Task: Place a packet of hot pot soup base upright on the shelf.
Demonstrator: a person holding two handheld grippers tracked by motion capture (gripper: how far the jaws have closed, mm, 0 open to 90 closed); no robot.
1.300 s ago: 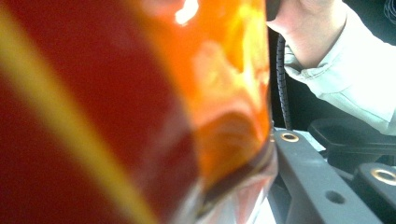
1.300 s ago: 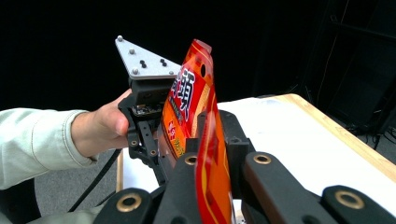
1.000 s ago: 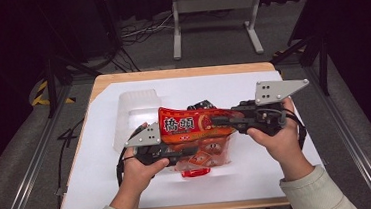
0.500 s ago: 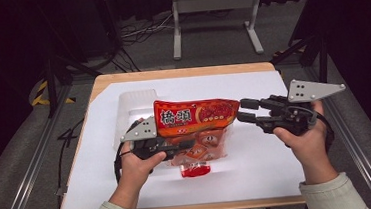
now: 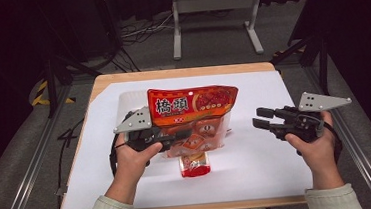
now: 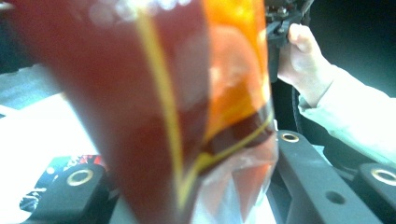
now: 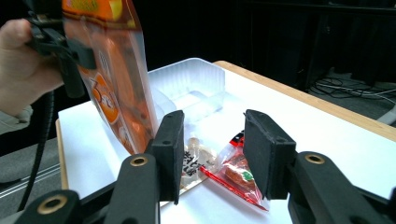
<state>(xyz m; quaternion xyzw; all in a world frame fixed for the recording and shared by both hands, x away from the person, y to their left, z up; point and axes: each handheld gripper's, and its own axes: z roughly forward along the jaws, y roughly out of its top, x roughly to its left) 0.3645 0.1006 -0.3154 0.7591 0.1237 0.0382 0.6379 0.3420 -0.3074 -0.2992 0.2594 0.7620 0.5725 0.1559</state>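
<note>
A big orange-red snack bag (image 5: pixel 193 106) hangs upright above the table, with my left gripper (image 5: pixel 178 135) shut on its lower left part. In the left gripper view the bag (image 6: pixel 154 102) is a blur between the jaws. My right gripper (image 5: pixel 258 117) hovers to the right of the bag, apart from it. Its jaws have just been opening and stand open with nothing between them (image 7: pixel 212 149). In the right gripper view the bag (image 7: pixel 116 84) hangs at the left. Below the bag lie a small red packet (image 5: pixel 194 165) (image 7: pixel 233 170) and a pale packet (image 7: pixel 196 158).
A clear plastic tray (image 5: pixel 128 101) (image 7: pixel 187 84) stands behind the bag on the white sheet (image 5: pixel 264 168) that covers the wooden table (image 5: pixel 181 73). A metal frame (image 5: pixel 213 4) stands on the floor beyond the table.
My right gripper has let go of the bag's right end, opened, and moved right and down. The left gripper has lifted the bag a little, and it now hangs upright.
</note>
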